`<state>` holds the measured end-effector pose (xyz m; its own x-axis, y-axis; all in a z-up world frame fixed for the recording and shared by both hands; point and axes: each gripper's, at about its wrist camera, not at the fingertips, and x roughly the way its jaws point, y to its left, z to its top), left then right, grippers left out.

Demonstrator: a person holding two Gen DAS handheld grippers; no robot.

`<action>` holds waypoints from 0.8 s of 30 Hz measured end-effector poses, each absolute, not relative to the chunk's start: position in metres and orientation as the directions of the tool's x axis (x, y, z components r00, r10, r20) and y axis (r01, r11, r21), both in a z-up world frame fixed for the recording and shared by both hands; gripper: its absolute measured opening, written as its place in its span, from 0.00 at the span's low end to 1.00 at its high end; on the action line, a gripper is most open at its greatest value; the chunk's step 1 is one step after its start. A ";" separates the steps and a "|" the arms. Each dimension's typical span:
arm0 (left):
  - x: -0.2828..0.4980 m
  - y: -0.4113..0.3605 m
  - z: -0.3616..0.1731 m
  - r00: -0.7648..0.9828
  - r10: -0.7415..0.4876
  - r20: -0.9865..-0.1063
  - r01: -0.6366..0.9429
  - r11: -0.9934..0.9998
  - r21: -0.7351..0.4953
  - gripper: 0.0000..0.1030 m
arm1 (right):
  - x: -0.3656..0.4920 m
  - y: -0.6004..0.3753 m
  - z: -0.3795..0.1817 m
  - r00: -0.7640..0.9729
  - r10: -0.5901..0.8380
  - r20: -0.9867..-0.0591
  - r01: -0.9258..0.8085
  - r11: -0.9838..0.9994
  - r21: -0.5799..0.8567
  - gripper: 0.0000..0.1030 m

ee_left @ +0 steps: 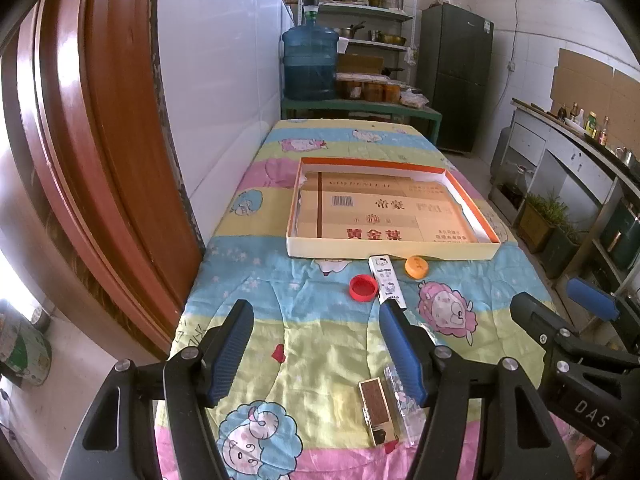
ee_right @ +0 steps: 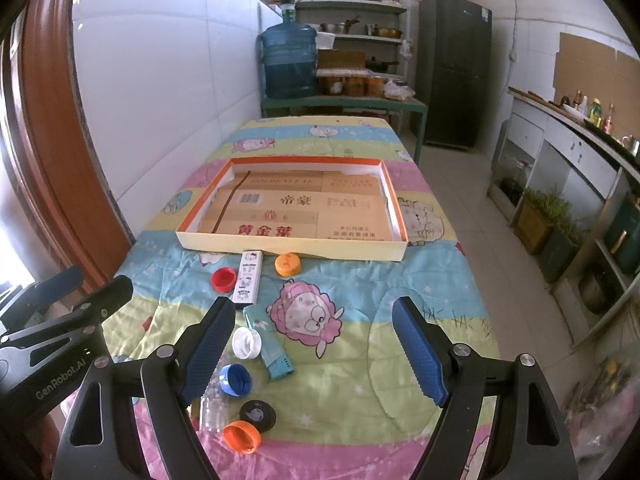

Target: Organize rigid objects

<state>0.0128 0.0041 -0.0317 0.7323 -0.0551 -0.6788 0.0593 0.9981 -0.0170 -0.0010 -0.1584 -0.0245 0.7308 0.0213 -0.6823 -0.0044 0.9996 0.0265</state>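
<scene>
From the left wrist view, the left gripper (ee_left: 316, 354) is seen with jaws apart and nothing held; two caps, a red cap (ee_left: 363, 288) and an orange cap (ee_left: 416, 267), flank one white box (ee_left: 386, 281) before one shallow tray (ee_left: 390, 249); from the right wrist view, the right gripper (ee_right: 320, 354) is likewise spread and empty; six caps are counted on the patterned cloth (ee_right: 400, 352).

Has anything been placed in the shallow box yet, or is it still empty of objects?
Empty of objects: the shallow box holds only its cardboard liner; the caps lie outside on the cloth.
</scene>
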 end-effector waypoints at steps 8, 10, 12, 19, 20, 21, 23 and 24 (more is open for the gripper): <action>0.012 0.004 -0.032 0.732 -0.055 -0.679 0.059 0.998 -0.017 0.64 | -0.002 -0.159 -0.025 0.731 0.021 -0.682 -0.004 1.000 0.026 0.80; 0.012 0.004 -0.032 0.732 -0.055 -0.679 0.058 0.998 -0.018 0.64 | -0.001 -0.159 -0.025 0.730 0.021 -0.683 -0.004 1.000 0.026 0.79; 0.012 0.004 -0.032 0.731 -0.055 -0.681 0.058 0.998 -0.018 0.64 | -0.001 -0.159 -0.025 0.730 0.021 -0.683 -0.004 1.000 0.026 0.79; 0.005 0.005 -0.047 0.717 -0.065 -0.694 0.059 0.998 -0.033 0.64 | -0.009 -0.160 -0.039 0.716 0.014 -0.698 -0.002 1.000 0.019 0.79; 0.005 0.006 -0.049 0.715 -0.068 -0.696 0.060 0.998 -0.036 0.64 | -0.011 -0.160 -0.042 0.713 0.013 -0.701 -0.002 1.000 0.016 0.79; 0.004 0.006 -0.052 0.711 -0.074 -0.700 0.063 0.997 -0.041 0.64 | -0.012 -0.160 -0.045 0.710 0.014 -0.704 -0.005 1.000 0.015 0.79; 0.003 0.007 -0.057 0.704 -0.088 -0.705 0.072 0.996 -0.052 0.64 | -0.014 -0.161 -0.050 0.703 0.017 -0.711 -0.011 1.000 0.014 0.79; 0.002 0.007 -0.059 0.700 -0.097 -0.707 0.080 0.995 -0.058 0.64 | -0.016 -0.161 -0.052 0.700 0.021 -0.714 -0.014 1.000 0.015 0.79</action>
